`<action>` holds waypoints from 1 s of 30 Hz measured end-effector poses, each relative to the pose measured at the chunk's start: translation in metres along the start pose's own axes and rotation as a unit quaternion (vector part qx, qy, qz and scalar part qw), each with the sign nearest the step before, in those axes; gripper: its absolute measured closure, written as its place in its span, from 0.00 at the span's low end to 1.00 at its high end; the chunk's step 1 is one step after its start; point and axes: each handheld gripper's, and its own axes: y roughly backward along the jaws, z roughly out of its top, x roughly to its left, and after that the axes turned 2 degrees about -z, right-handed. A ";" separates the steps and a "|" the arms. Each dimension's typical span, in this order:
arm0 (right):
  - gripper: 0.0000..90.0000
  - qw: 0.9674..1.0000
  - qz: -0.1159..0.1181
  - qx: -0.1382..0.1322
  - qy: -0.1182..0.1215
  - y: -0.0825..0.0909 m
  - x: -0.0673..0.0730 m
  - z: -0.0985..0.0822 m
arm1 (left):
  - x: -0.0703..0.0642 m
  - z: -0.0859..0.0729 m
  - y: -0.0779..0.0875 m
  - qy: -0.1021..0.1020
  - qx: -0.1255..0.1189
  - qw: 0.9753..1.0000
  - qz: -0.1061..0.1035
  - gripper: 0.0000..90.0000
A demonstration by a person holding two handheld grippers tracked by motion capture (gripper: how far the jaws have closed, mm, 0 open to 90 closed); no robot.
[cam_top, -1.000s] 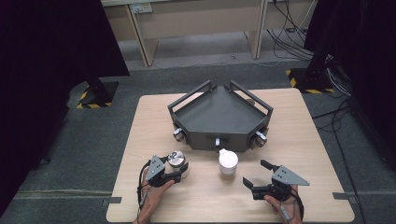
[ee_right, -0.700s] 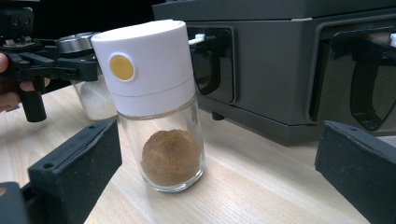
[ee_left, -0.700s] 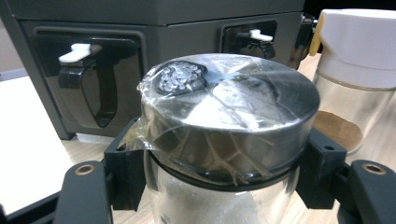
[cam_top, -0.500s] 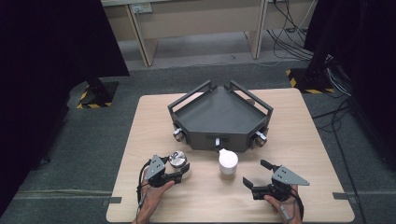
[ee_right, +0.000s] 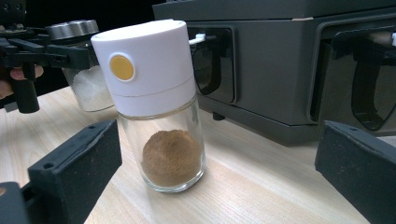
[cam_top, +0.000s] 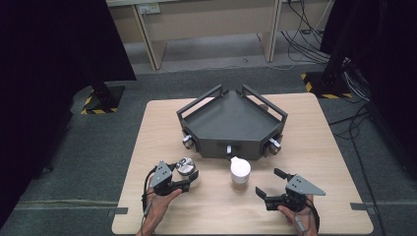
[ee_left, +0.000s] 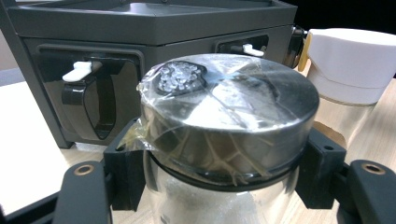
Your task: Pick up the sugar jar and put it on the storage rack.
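Observation:
A glass shaker with a metal lid (cam_top: 186,167) (ee_left: 224,121) (ee_right: 79,56) wrapped in clear film stands at the table's front left, holding white grains. My left gripper (cam_top: 188,181) (ee_left: 224,182) is shut on its neck, just under the lid. A glass jar with a white cap (cam_top: 240,172) (ee_right: 159,102) (ee_left: 348,70) and brown powder stands in the front middle. My right gripper (cam_top: 271,184) (ee_right: 219,177) is open to the jar's right, its jaws wide apart and the jar ahead of them, untouched.
A dark grey angular rack (cam_top: 231,123) (ee_left: 140,28) (ee_right: 289,60) with slots and white tabs in its front faces sits mid-table, just behind both containers. Bare wood table (cam_top: 314,147) lies either side. Beyond the table are carpet, cables and desk legs.

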 end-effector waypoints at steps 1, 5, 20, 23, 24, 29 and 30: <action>0.01 1.000 0.000 0.000 0.000 0.000 0.000 0.000 | 0.000 0.000 0.000 0.000 0.000 1.000 0.000 0.34; 0.01 1.000 0.000 0.000 0.000 0.000 0.000 0.000 | 0.001 0.004 0.001 -0.001 0.002 1.000 -0.002 0.34; 0.01 1.000 0.000 -0.001 -0.002 -0.001 0.000 0.000 | 0.008 0.025 -0.002 0.009 -0.002 1.000 -0.024 0.34; 0.01 1.000 0.000 0.000 -0.002 -0.001 0.000 0.000 | 0.010 0.031 -0.002 0.009 -0.003 1.000 -0.026 0.34; 0.01 1.000 0.000 0.000 -0.002 -0.001 0.000 0.000 | 0.011 0.033 -0.002 0.011 -0.003 1.000 -0.027 0.34; 0.01 1.000 0.001 0.000 -0.002 -0.001 -0.001 0.000 | 0.013 0.044 -0.005 0.010 -0.003 0.999 -0.032 0.34; 0.01 1.000 0.001 0.001 -0.002 -0.001 -0.001 0.000 | 0.014 0.046 -0.006 0.008 -0.002 0.999 -0.032 0.34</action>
